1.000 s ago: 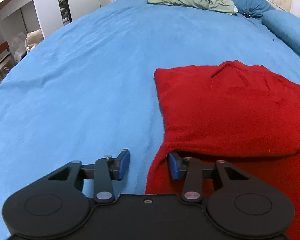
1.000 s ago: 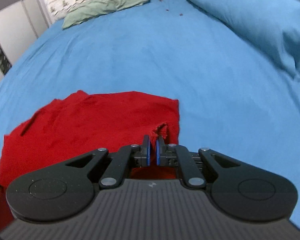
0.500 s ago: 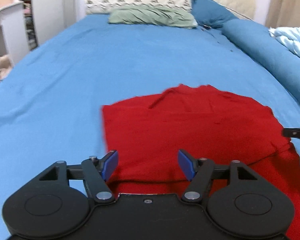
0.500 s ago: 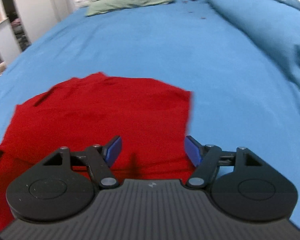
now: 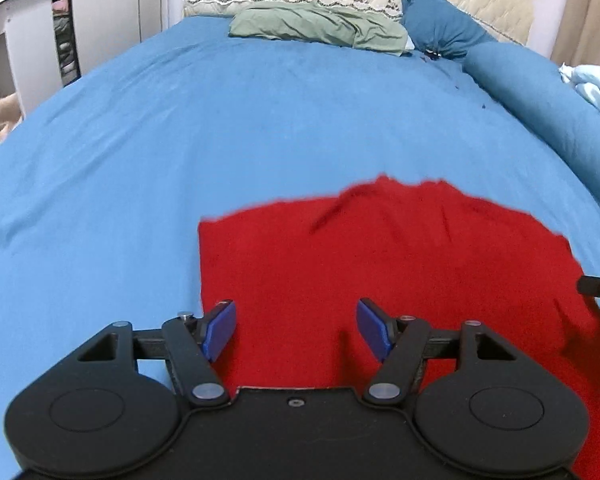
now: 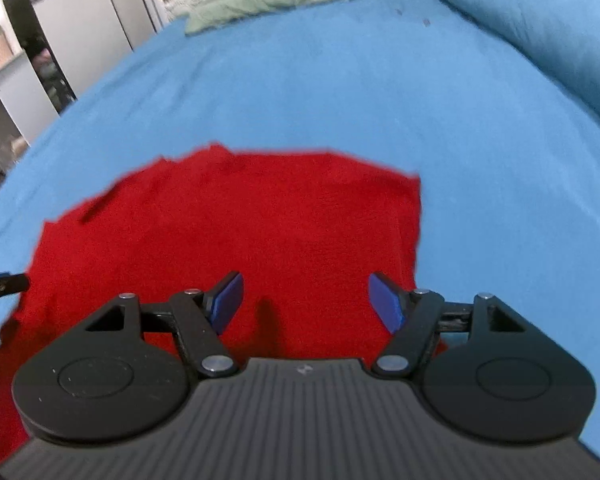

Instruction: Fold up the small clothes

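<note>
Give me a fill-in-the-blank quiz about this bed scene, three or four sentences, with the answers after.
1. The garment lying on the bed is ____ in colour.
2. The left hand-held gripper has its jaws ____, holding nothing.
3. The sheet under the garment is ____.
4. The green pillow lies at the ____ end of the bed from the right hand-held gripper.

Missing words: red; open; blue; far
</note>
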